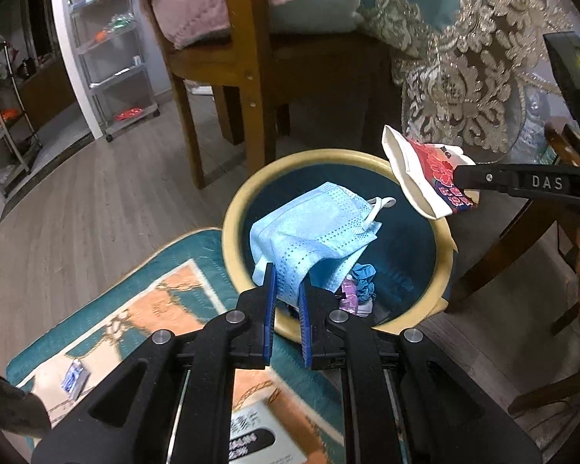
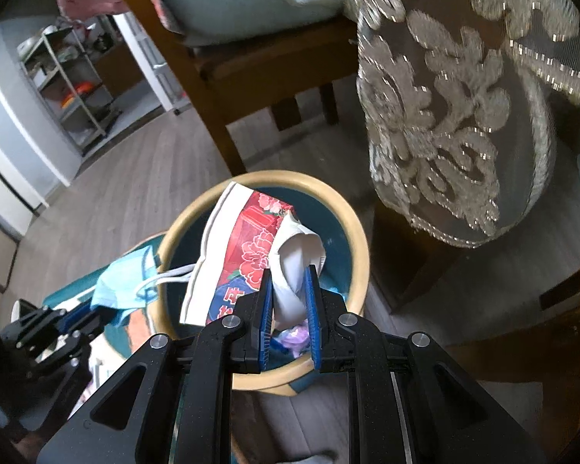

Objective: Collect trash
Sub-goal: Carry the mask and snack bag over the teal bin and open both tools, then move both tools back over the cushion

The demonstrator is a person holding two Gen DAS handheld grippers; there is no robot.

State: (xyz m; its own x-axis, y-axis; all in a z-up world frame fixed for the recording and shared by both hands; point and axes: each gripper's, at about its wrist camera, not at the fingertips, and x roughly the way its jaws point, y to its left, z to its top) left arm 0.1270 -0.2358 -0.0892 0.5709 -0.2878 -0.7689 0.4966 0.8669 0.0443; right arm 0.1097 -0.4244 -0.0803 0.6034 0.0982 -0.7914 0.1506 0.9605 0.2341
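My left gripper [image 1: 287, 276] pinches the blue mask [image 1: 317, 228] above the bin [image 1: 232, 208]. My right gripper [image 2: 289, 280] squeezes the red flowery paper cup [image 2: 247, 251] over it too.

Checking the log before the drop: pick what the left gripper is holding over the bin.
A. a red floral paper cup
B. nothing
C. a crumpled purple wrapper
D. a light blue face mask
D: the left gripper is shut on the light blue face mask, which hangs above the bin.
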